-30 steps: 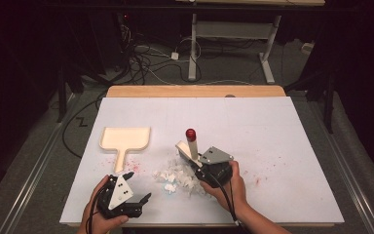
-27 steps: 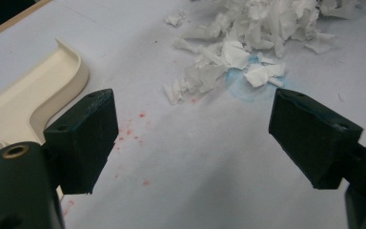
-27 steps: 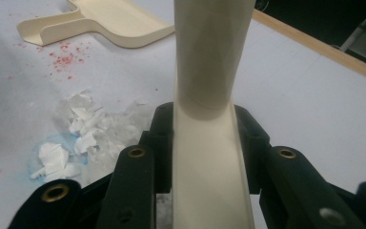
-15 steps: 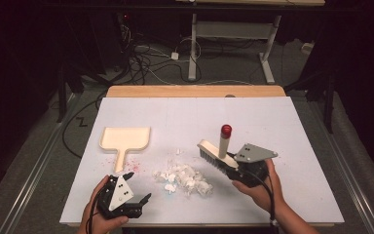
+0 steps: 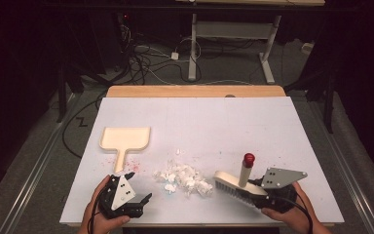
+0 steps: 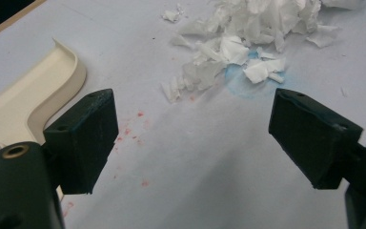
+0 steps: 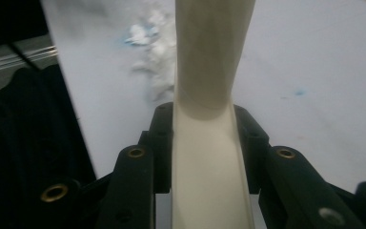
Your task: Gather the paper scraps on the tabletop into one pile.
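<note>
A brush [image 5: 244, 176] with a cream handle and a red tip stands right of a pile of white paper scraps [image 5: 185, 176], its bristle head low over the table. My right gripper [image 5: 256, 193] is shut on it; the right gripper view has both jaws pressed against the cream handle [image 7: 205, 157], with the scraps [image 7: 155, 52] blurred beyond. A cream dustpan [image 5: 125, 139] lies flat to the left of the pile, handle toward me. My left gripper [image 5: 137, 186] rests near the front left edge, open and holding nothing [image 6: 190, 129], aimed between the dustpan [image 6: 24, 105] and the scraps [image 6: 248, 28].
The white table board [image 5: 233, 122] carries faint red specks near the dustpan handle and a blue smudge [image 6: 243, 83] under the pile. A wooden strip [image 5: 195, 91] edges the far side. Cables and desk legs [image 5: 192, 48] stand on the floor beyond.
My right gripper has carried the brush rightward, from over the scrap pile to the pile's right side. The left gripper has stayed put, still open.
</note>
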